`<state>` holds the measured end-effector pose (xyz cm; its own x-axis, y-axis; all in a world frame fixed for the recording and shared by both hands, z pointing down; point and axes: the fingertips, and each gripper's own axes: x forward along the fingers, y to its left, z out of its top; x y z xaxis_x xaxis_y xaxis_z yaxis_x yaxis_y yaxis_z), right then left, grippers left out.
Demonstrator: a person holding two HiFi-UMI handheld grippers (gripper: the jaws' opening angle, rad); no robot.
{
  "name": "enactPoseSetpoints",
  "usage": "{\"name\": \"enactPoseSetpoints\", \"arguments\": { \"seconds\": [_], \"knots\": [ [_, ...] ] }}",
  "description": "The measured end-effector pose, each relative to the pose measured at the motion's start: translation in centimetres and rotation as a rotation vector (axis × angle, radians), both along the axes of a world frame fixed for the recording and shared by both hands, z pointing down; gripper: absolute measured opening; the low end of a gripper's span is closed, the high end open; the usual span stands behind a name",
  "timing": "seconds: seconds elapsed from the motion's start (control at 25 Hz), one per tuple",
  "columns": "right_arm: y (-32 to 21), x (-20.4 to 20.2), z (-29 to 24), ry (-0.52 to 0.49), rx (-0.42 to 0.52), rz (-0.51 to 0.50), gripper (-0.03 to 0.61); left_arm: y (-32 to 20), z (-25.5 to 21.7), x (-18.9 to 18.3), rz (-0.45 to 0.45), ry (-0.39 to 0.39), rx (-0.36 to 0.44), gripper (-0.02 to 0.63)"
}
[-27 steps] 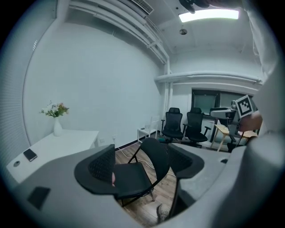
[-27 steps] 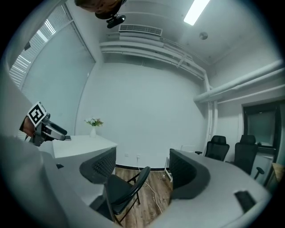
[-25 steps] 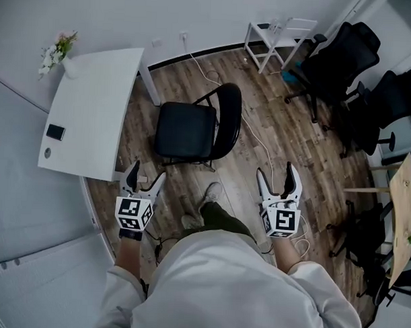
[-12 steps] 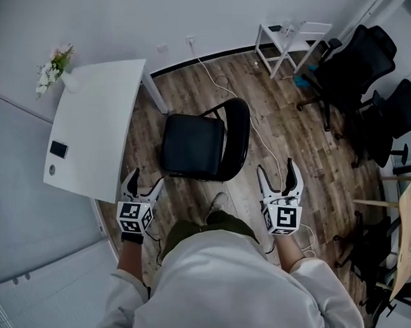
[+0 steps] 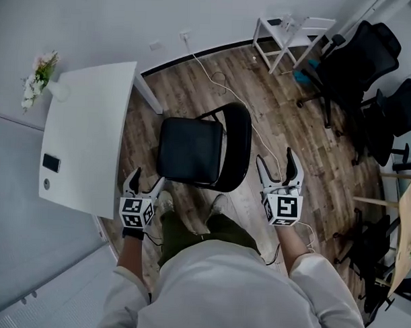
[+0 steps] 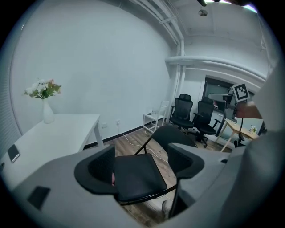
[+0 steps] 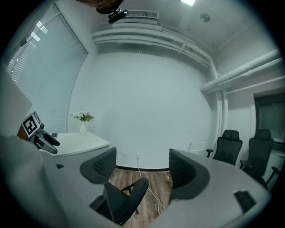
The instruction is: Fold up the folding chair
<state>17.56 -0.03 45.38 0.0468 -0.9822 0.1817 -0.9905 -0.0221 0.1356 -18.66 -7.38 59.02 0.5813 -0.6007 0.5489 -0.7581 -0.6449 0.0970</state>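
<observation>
- Wood-plank floor (image 5: 295, 116) runs to pale walls; the person's torso hides its near part in the head view.
- At the left, a white worktop (image 5: 92, 122) carries a vase of flowers (image 5: 37, 77) at its far corner and a dark phone (image 5: 51, 163) toward its near edge.
- Just off the worktop's near corner hovers the left gripper (image 5: 147, 179), jaws wide apart and pressing on nothing; its own view shows the chair seat beyond them.
- In the middle stands the folding chair (image 5: 192, 151), unfolded, just beside the worktop and ahead of both grippers, with its padded black seat level, its curved black backrest upright on the right side, and its legs mostly hidden beneath the seat.
- Right of the backrest and clear of it, the right gripper (image 5: 277, 161) is likewise spread wide and empty.
- Farther right stand a white stand (image 5: 294, 25) by the wall and black office chairs (image 5: 357, 58); a wooden tabletop (image 5: 407, 200) is cut off by the frame edge.
</observation>
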Motion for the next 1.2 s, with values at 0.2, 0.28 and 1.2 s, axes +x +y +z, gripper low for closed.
{"name": "enactPoseSetpoints", "arguments": {
  "seconds": [0.2,0.28,1.2],
  "knots": [
    [-3.2,0.4,2.4,-0.001,-0.055,0.04,0.377,-3.5,5.1,-0.2,0.029,-0.009,-0.072,0.373],
    [-4.4,0.5,3.9,0.001,-0.082,0.061,0.377,-4.9,7.9,-0.6,0.034,-0.015,-0.114,0.373],
    [-19.7,5.3,27.0,-0.166,-0.523,0.173,0.376,-13.7,44.9,-5.7,0.029,-0.091,-0.646,0.38]
  ]
}}
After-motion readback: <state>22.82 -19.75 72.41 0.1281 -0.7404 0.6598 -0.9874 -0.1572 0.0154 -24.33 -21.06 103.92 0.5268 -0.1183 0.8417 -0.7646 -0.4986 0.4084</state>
